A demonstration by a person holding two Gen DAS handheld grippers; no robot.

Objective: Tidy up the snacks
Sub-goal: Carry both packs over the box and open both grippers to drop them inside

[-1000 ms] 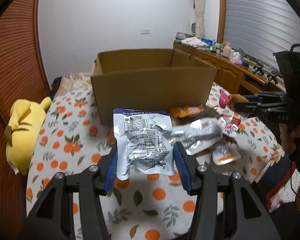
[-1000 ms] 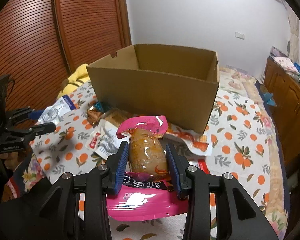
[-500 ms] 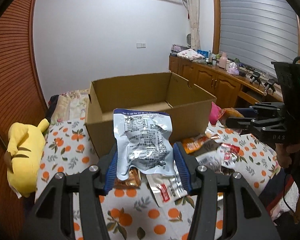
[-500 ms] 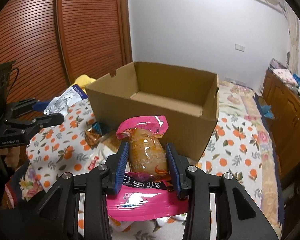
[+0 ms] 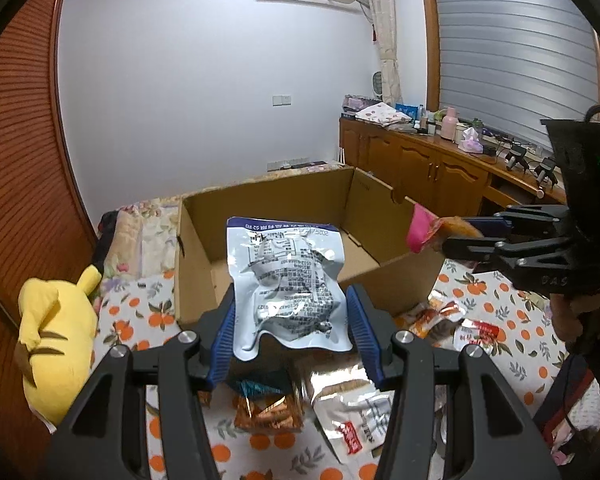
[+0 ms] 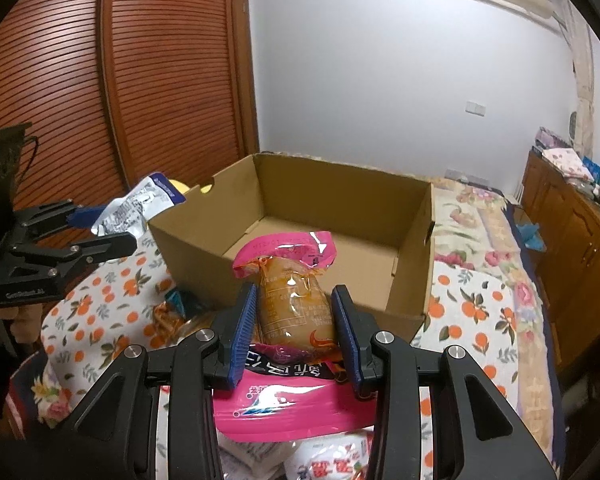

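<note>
Rising off the bed's snack pile, the left tongs (image 5: 291,334) pinching a silver pouch (image 5: 288,284) and right tongs (image 6: 295,326) pinching a pink packet (image 6: 294,300) now overlook the empty cardboard box (image 6: 408,216), ready for dropping.

Two snack packs held before an open box

Silver-blue printed pouch (image 5: 286,280) upright between left jaws; pink-topped orange pack (image 6: 294,300) upright between right jaws; empty cardboard box (image 6: 412,292) just beyond both.
</note>
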